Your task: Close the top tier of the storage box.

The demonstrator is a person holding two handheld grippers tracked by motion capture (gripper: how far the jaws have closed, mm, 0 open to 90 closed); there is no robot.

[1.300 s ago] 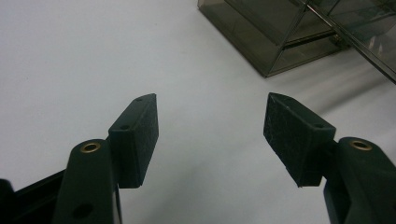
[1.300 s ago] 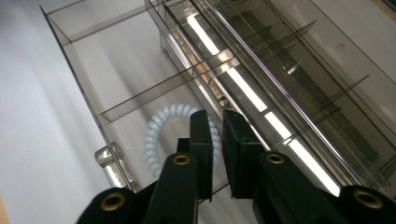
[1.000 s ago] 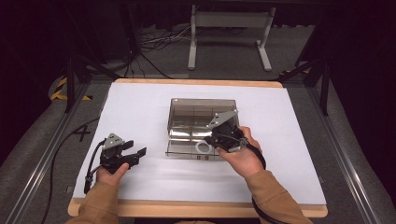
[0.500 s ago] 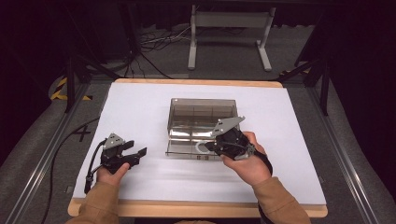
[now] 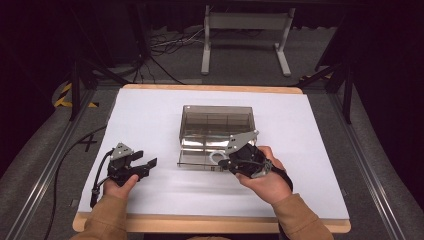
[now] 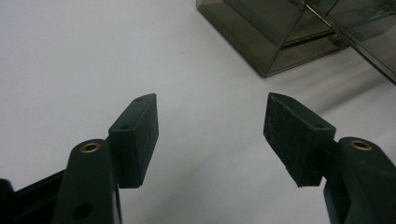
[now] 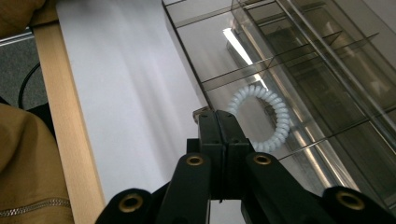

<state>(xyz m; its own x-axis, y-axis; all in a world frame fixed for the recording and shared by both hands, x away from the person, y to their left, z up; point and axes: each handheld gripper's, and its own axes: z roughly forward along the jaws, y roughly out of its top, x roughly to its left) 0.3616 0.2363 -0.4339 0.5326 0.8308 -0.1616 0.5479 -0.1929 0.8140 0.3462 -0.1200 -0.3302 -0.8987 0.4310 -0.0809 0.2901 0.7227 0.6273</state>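
While the left gripper (image 5: 142, 165) rests spread and well apart, the right gripper (image 7: 218, 122), jaws pressed together on nothing, sits just before the white coil ring (image 7: 259, 116) lying inside the clear divided box (image 5: 192, 112).

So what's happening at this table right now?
A person is working at a white-covered table with a hand-held gripper in each hand. The right hand-held gripper is closed at the near edge of a smoky clear plastic box with dividers, where a white coiled ring lies in a compartment. Whether it grips anything is unclear. The left hand-held gripper is open, over bare table away from the box.
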